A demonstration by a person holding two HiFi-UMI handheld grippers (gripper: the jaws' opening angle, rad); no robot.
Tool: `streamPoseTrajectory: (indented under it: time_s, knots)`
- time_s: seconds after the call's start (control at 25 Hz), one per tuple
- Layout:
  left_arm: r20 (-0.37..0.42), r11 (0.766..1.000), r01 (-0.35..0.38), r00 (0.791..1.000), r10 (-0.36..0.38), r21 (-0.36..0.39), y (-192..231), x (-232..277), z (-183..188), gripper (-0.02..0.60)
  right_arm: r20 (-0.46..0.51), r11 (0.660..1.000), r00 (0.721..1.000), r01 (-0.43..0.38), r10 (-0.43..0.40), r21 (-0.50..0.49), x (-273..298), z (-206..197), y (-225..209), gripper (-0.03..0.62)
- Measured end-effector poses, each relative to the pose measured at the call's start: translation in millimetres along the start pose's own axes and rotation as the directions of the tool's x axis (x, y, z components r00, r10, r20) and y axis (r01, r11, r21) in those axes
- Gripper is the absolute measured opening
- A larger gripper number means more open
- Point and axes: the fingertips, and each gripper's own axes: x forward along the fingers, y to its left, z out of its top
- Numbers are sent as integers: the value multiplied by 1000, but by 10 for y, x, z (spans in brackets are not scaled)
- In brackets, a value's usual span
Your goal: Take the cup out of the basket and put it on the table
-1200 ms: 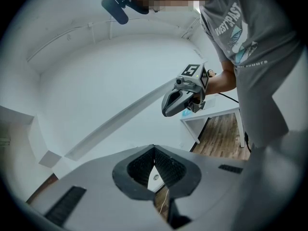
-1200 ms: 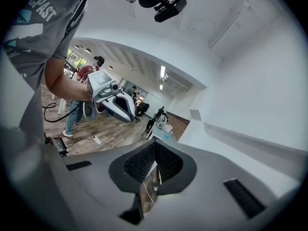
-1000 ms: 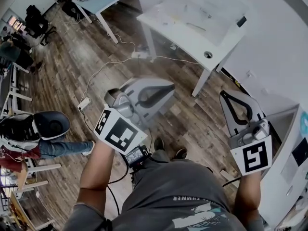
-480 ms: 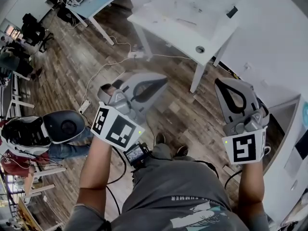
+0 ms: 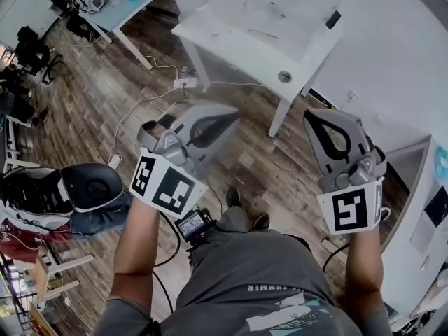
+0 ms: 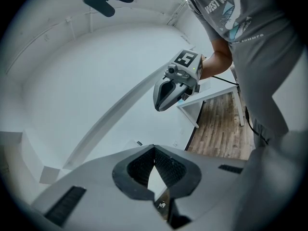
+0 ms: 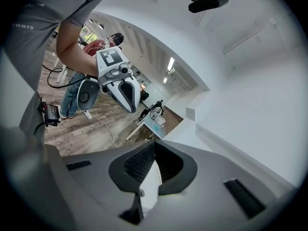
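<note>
Both tools were held out well apart from each other. Bare wooden floor (image 5: 266, 170) lay beneath the jaws, and a white table (image 5: 280, 26) stood ahead of and below their tips. The left gripper (image 6: 154, 149) was seen with its jaws pressed together at the tips and nothing pinched between them. The right gripper (image 7: 153, 147) was likewise closed on nothing.

Neither the cup nor the basket was shown in any view, so the cup's place relative to either pair of jaws could not be told. The task was judged not yet begun.

Trouble was most likely to be caused by an approach made with the jaws closed. The cup could then be struck by the tips and tipped inside the basket instead of being straddled. A power strip (image 5: 183, 82) with its cable lay on the floor ahead of the left jaws, and a stumble over it could be expected if steps were taken unwatched.
</note>
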Motion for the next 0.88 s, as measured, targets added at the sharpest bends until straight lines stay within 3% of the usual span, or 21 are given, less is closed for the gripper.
streamPoseTrajectory:
  time_s: [0.52,0.88]
  knots:
    - [107,999,31,994,-35,32,715,78,-589,9,-105,999,994,29,-33,-37,913,194,-265,12]
    - [132,998,63,989,-63,7,895,392,-793,9,-143,1000,990,7,-11,-30,1253,-2,-459,12]
